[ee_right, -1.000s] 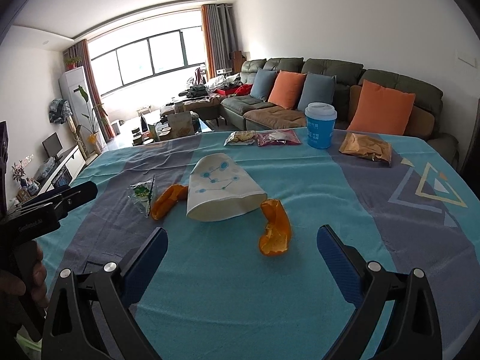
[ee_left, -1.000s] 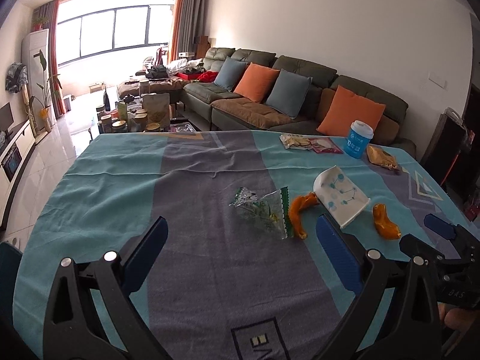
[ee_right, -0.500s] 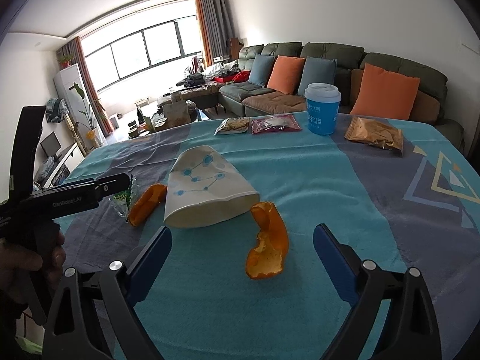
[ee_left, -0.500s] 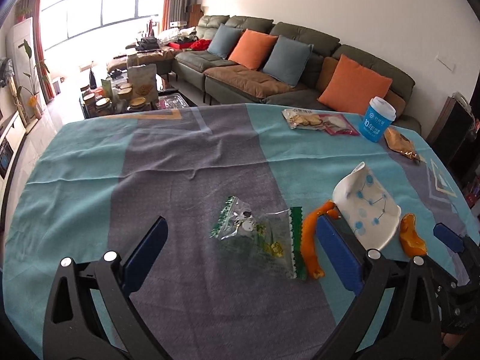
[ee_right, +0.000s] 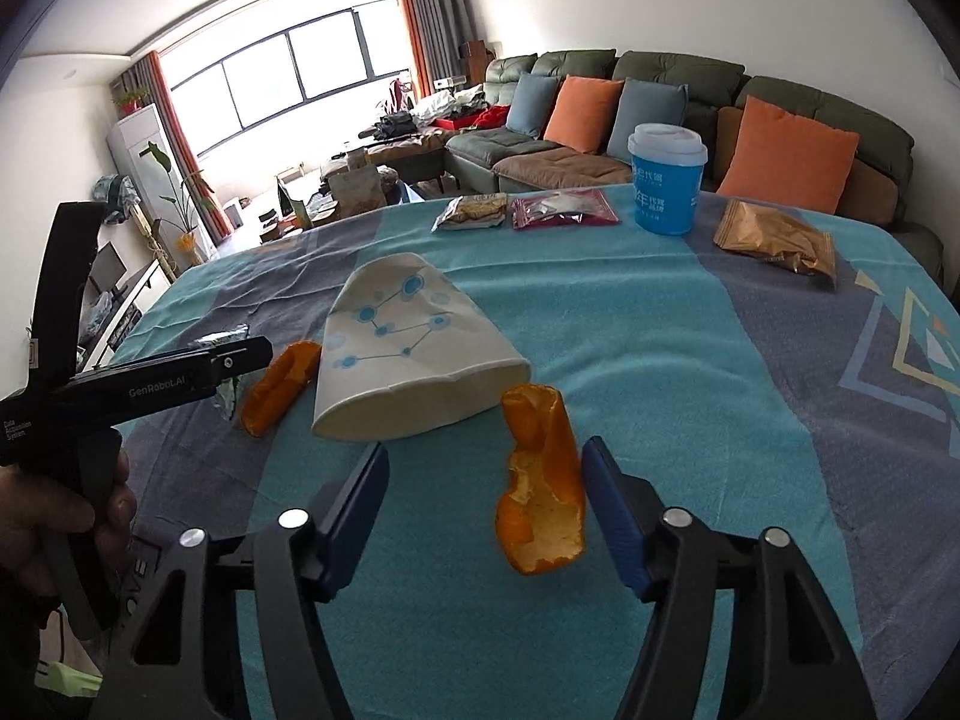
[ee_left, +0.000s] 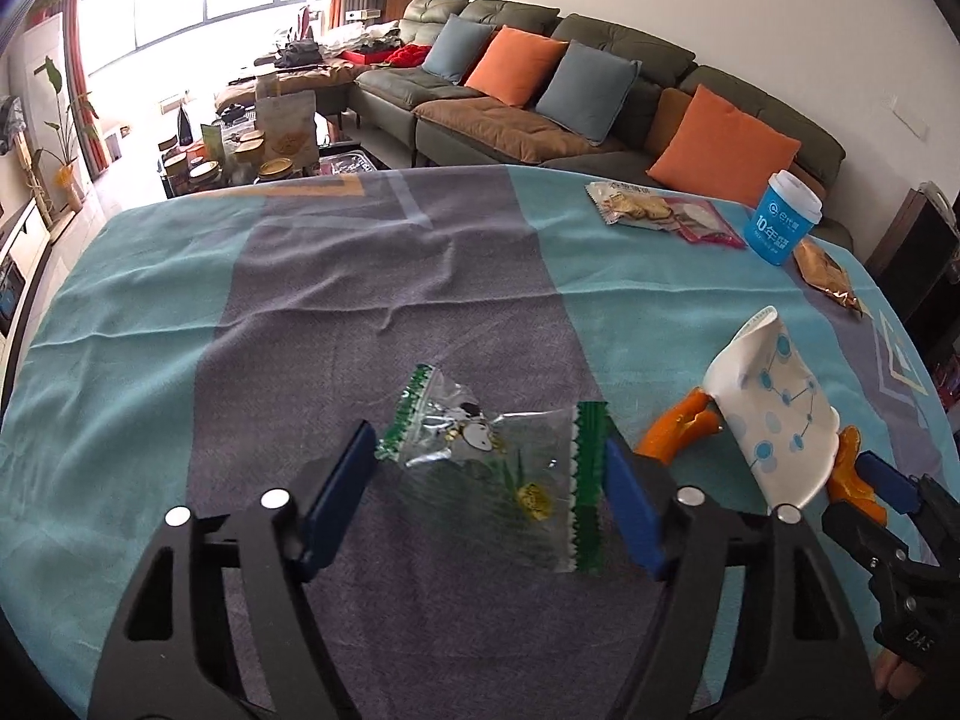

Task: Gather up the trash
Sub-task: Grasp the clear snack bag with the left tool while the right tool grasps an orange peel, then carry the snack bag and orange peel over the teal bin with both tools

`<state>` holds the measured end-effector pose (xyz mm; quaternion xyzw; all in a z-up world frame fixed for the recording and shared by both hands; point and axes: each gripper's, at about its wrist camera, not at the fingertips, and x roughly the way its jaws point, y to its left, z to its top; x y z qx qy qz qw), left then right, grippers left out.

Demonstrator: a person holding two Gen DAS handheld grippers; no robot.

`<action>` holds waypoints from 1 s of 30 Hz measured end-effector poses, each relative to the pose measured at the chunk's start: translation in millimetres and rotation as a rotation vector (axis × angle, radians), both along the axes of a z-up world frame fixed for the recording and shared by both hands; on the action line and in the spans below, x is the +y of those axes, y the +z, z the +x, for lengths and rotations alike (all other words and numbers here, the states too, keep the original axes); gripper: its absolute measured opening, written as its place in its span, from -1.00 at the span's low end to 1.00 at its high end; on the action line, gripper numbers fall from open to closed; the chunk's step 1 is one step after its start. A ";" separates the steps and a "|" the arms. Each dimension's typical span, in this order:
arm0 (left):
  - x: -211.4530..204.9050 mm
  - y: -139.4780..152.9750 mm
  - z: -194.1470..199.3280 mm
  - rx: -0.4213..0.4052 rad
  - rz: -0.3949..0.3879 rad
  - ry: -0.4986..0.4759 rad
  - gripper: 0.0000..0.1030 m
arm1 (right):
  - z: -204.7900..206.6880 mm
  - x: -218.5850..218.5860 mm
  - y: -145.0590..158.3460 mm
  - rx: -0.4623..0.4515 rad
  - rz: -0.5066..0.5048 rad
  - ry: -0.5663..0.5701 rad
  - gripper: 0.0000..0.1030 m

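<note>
A clear plastic wrapper with green edges point(ee_left: 501, 459) lies on the tablecloth between the open fingers of my left gripper point(ee_left: 489, 501). An orange peel point(ee_right: 543, 495) lies between the open fingers of my right gripper point(ee_right: 485, 513), nearer the right finger. A crushed white paper cup with blue dots point(ee_right: 408, 354) lies just beyond it; the cup also shows in the left wrist view point(ee_left: 774, 414). A second orange peel point(ee_right: 279, 387) lies left of the cup, also in the left wrist view point(ee_left: 678, 426).
At the table's far side lie a cracker packet point(ee_right: 471, 211), a red packet point(ee_right: 564, 207), a blue lidded cup point(ee_right: 665, 186) and a brown packet point(ee_right: 777, 240). The left gripper's body point(ee_right: 144, 387) reaches in from the left. A sofa with cushions point(ee_left: 600, 102) stands behind the table.
Both grippers have moved forward and down. The wrapper now lies between the left fingers and the peel between the right fingers. Both jaws have narrowed somewhat.
</note>
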<state>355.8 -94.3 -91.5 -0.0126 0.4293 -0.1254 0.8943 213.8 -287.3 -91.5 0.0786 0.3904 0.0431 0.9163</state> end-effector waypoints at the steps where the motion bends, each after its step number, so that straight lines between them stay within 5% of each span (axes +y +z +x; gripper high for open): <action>1: 0.1 -0.1 -0.7 0.000 -0.001 -0.005 0.33 | 0.0 0.2 -0.8 0.003 0.001 0.002 0.11; 5: 0.3 0.5 -5.3 -0.002 -0.008 -0.024 0.16 | -1.2 1.6 -2.0 0.013 -0.005 0.004 0.04; 10: 4.1 2.0 -9.5 -0.009 -0.034 -0.029 -0.03 | -2.2 0.0 -4.4 0.030 -0.010 0.000 -0.30; 18: 6.1 6.5 -20.1 -0.031 -0.059 -0.051 -0.57 | -5.1 -5.4 -4.4 0.022 0.008 -0.011 -0.61; 30: 17.4 20.3 -42.0 -0.070 -0.080 -0.040 -0.63 | -19.2 -10.9 4.1 -0.028 0.010 -0.047 -0.70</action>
